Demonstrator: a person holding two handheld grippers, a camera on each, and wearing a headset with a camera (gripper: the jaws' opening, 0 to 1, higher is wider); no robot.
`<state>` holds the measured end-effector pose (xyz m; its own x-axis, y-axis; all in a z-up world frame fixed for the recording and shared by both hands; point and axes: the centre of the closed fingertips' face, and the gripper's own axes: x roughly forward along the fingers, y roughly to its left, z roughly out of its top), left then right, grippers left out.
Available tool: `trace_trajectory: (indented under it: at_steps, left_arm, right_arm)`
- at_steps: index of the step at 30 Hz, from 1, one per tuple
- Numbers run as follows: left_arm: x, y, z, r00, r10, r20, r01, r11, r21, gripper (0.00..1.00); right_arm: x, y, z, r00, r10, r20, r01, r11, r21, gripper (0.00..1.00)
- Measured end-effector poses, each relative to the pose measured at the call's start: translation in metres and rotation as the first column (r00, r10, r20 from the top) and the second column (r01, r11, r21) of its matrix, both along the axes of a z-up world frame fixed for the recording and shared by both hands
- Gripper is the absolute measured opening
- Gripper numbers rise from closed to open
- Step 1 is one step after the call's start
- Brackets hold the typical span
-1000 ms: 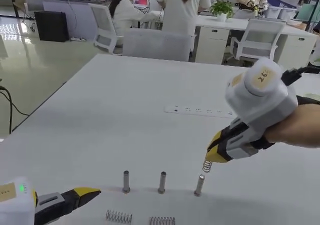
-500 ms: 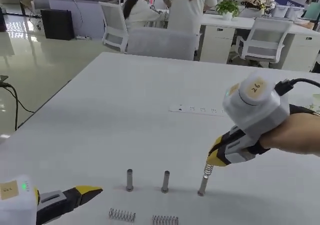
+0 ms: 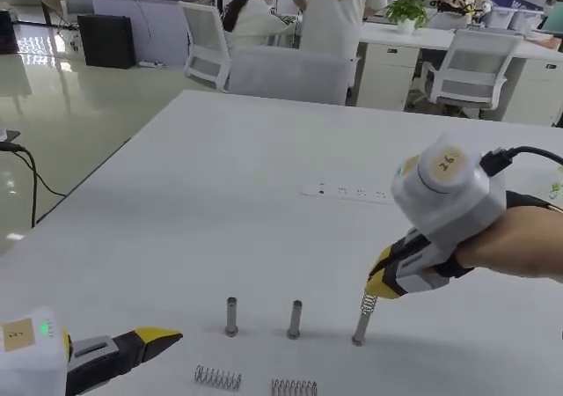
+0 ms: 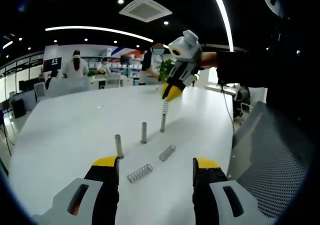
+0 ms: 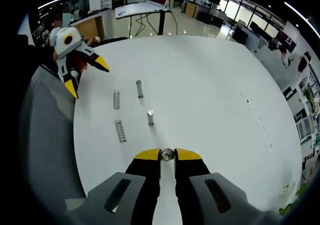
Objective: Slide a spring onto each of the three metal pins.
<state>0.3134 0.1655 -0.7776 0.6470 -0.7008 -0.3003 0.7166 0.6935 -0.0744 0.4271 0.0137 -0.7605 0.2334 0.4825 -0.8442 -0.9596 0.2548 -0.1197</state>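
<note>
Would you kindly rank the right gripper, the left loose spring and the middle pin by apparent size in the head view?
1. right gripper, though nearer the camera.
2. left loose spring and middle pin: alike, unranked.

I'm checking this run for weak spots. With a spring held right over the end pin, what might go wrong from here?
The spring clamped in the right hand-held gripper only meets the top of the right-end pin. If it is tilted, it may catch on the pin's top instead of sliding down, or push the pin over. If it is let go too early, it could bounce off and roll among the loose springs on the table.
</note>
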Motion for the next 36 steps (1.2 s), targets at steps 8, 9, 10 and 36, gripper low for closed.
trace_trajectory:
  at_steps: [8,9,10,36]
  left_arm:
    - [0.0,0.001,-0.001,1.0,0.001,-0.004,-0.001,1.0,0.002,0.54]
    - [0.0,0.001,-0.002,1.0,0.0,-0.004,0.0,1.0,0.002,0.54]
    - [-0.001,0.001,-0.001,1.0,0.0,-0.005,0.0,1.0,0.002,0.53]
    - [0.0,0.004,-0.005,1.0,0.004,-0.011,-0.004,1.0,0.002,0.53]
  right_arm:
    - [0.001,-0.001,-0.005,1.0,0.0,-0.006,0.0,1.0,-0.012,0.07]
    - [0.001,-0.001,-0.006,1.0,-0.001,-0.007,0.001,1.0,-0.011,0.07]
    - [0.001,-0.001,-0.007,1.0,-0.002,-0.008,0.002,1.0,-0.01,0.07]
    - [0.006,0.003,-0.044,0.999,-0.032,-0.03,0.032,0.999,-0.012,0.07]
